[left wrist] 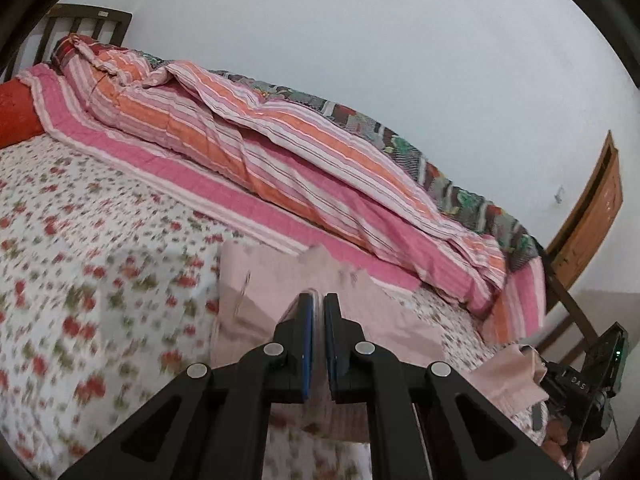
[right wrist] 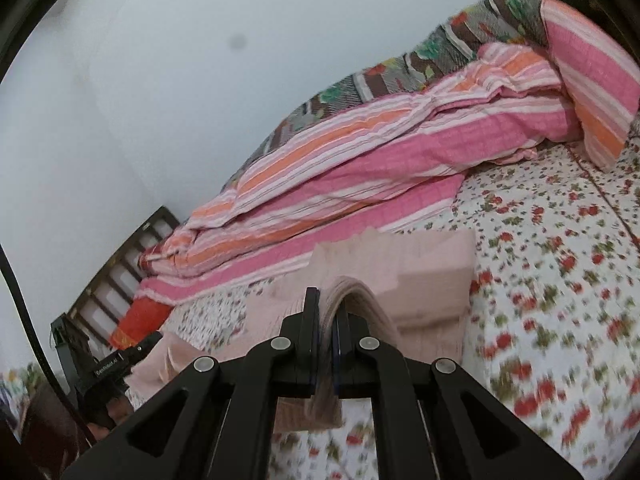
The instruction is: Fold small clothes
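A pale pink garment (left wrist: 272, 300) lies on the floral bedsheet (left wrist: 100, 240) and is lifted at its near edge. My left gripper (left wrist: 319, 300) is shut on a fold of it. My right gripper (right wrist: 328, 300) is shut on a bunched, ribbed edge of the same garment (right wrist: 432, 276). The right gripper shows at the far right of the left wrist view (left wrist: 580, 392), holding a corner of the cloth. The left gripper shows at the lower left of the right wrist view (right wrist: 116, 364). The garment hangs between the two grippers, slightly above the bed.
A pink and orange striped quilt (left wrist: 280, 152) is heaped along the wall side of the bed, over a patterned blanket (left wrist: 460, 188). A dark wooden headboard (left wrist: 80, 24) and a red pillow (left wrist: 16, 112) are at one end. A wooden door (left wrist: 592, 216) is at the right.
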Tool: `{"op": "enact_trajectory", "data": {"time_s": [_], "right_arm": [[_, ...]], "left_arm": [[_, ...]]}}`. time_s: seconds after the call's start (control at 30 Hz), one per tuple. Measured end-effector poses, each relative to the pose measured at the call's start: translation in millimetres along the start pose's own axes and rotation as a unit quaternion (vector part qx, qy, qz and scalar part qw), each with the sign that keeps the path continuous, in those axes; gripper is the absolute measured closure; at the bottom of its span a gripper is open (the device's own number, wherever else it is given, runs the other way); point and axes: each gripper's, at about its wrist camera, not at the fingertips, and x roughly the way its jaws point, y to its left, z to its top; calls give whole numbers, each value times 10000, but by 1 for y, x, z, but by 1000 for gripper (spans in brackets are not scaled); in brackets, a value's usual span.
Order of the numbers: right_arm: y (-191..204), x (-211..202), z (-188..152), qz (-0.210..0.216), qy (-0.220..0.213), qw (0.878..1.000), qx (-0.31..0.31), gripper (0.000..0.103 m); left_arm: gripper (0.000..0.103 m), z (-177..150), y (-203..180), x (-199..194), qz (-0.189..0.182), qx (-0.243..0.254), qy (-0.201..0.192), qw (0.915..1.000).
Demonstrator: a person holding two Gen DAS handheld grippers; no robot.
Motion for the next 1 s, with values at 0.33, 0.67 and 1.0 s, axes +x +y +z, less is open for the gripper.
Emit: {"op": "enact_trajectory", "data": {"time_s": [0.33,0.67,1.0], "right_arm": [[-51,120,48,-443,417,9977,282,98],[-55,174,43,-568,810,9933,-601,77],[-56,132,1,-1183,774,9852,-965,65]], "left_arm": [[96,29,20,126,340,-174,316,9988],[56,33,38,169,517,-420,506,9965],[44,5,26,146,611,-58,500,9969]]}}
